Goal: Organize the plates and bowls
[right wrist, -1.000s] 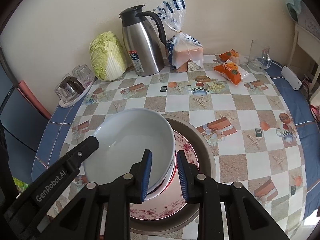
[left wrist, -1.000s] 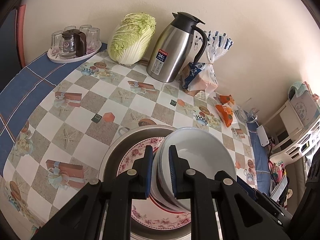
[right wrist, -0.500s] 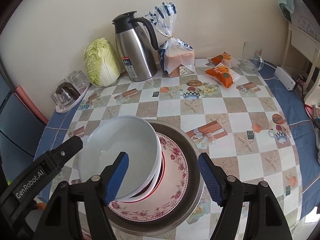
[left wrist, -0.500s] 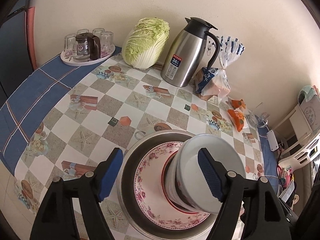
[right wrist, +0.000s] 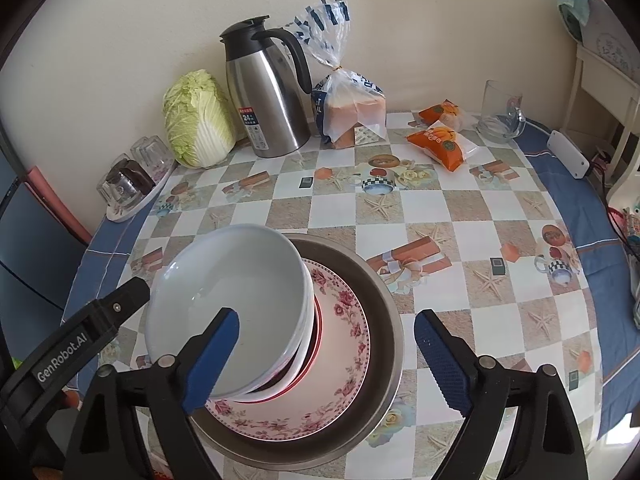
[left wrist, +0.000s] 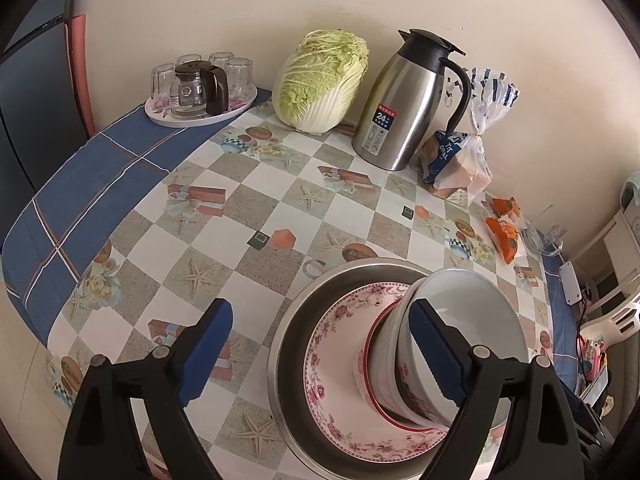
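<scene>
The stack of white bowls (right wrist: 228,300) sits on a flowered plate (right wrist: 340,344) inside a metal basin (right wrist: 384,320), near edge of the table (right wrist: 460,216). Both the left gripper (left wrist: 320,356) and right gripper (right wrist: 326,356) have just been opening and stand wide, holding nothing. Far side: cabbage (right wrist: 198,120), steel jug (right wrist: 266,92), bread bag (right wrist: 352,108), snack packs (right wrist: 442,142).

Left hand-held gripper (left wrist: 320,356), right hand-held gripper (right wrist: 328,356): both angled downward, jaws just opened wide (2 blue pads apart).
</scene>
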Motion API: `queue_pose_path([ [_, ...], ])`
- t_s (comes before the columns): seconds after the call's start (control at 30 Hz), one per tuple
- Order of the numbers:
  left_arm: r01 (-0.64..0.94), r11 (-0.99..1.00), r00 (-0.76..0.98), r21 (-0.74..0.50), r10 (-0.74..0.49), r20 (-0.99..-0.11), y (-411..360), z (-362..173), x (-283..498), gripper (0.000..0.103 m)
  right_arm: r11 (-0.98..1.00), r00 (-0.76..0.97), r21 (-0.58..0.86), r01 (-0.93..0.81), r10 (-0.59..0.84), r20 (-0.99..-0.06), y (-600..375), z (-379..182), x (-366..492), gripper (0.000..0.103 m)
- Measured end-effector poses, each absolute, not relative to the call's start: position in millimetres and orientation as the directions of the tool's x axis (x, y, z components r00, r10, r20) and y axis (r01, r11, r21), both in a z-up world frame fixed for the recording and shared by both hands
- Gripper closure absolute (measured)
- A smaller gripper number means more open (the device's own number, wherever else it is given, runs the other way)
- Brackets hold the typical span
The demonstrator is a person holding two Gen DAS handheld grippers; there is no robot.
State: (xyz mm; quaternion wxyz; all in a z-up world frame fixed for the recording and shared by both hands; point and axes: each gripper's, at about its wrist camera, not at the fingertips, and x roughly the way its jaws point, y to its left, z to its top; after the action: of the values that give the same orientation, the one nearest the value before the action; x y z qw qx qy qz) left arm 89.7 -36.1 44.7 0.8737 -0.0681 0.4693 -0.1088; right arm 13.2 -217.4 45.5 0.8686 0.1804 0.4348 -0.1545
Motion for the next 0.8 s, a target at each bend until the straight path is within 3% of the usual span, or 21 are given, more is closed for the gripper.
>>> queue_pose_path([
  [0.1, 0.120, 0.969, 0.527, -0.216, -0.247, -0.813, -34.7, 42.8, 90.9, 0.007, 0.888, 0.576, 0.176, 0.425, -0.115, -0.809, -218.5, 45.3, 12.4, 0.001],
  [0.8, 0.129, 0.980, 0.552, -0.150, -0.196, -0.811, -37.7, 47.4, 90.7, 0.004, 0.895, 0.587, 0.174, 0.410, -0.113, -0.802, -215.5, 46.3, 11.4, 0.000],
])
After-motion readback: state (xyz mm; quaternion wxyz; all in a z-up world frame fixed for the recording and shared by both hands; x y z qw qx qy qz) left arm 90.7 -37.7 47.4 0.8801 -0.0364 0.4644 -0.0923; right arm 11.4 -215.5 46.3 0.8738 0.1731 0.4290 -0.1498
